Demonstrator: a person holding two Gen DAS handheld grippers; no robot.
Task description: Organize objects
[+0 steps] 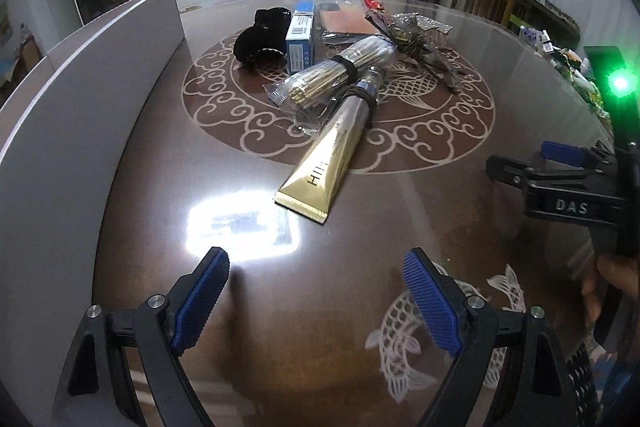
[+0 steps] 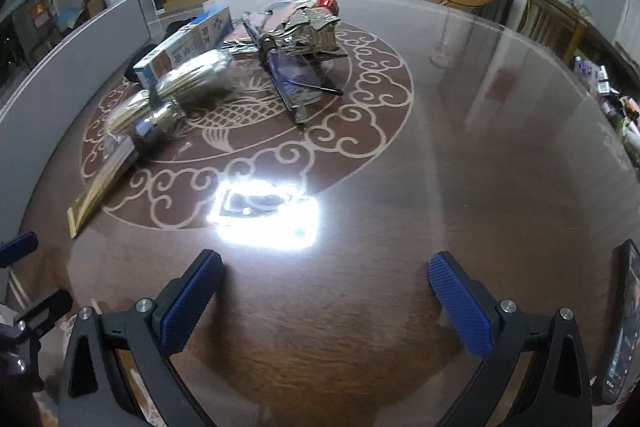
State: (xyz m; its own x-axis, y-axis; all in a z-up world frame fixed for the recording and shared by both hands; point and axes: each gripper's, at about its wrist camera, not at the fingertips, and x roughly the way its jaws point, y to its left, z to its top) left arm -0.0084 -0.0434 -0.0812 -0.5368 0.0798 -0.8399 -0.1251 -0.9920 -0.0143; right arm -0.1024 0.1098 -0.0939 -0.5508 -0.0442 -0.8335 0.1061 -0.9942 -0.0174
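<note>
A pile of objects lies at the middle of the round brown table (image 1: 420, 219). A gold tube (image 1: 332, 155) points toward me; it also shows in the right wrist view (image 2: 104, 183). A bagged bundle of thin sticks (image 1: 340, 75) lies across it. Behind are a blue-white box (image 1: 301, 41), a black rolled item (image 1: 262, 37) and crinkled dark wrappers (image 1: 416, 35). My left gripper (image 1: 316, 295) is open and empty, short of the tube. My right gripper (image 2: 326, 297) is open and empty over bare table (image 2: 460, 167); it shows at the right in the left wrist view (image 1: 520, 167).
A grey upright panel (image 1: 80, 115) stands along the table's left edge. A phone (image 2: 624, 327) lies at the right edge near my right gripper. Small bottles and clutter (image 2: 612, 99) sit on a sideboard at the far right. Lamp glare marks the tabletop.
</note>
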